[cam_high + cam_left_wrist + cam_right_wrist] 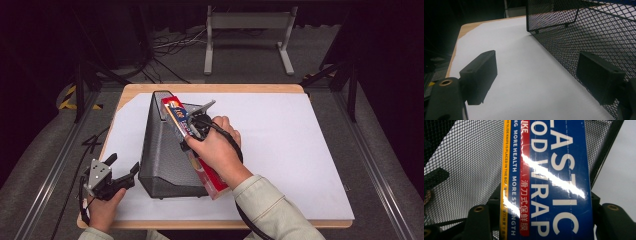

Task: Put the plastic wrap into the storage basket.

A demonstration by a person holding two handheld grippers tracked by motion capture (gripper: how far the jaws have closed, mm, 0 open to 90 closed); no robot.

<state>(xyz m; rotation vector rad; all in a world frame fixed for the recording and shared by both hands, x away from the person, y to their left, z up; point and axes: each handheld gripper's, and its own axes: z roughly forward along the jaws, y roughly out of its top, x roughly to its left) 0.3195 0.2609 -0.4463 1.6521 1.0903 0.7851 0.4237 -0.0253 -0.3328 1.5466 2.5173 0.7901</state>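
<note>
Looking down from the high view, I see my right gripper [191, 125] clamped on the long blue-and-red plastic wrap box [176, 113], which leans in the black wire-mesh file holder [162, 150], so I should slide it in parallel to the wall. In the left gripper view, the left gripper [537, 75] gapes empty beside the mesh, ready to steady it. In the right gripper view, the jaws flank the box squarely, a grip worth keeping.
</note>
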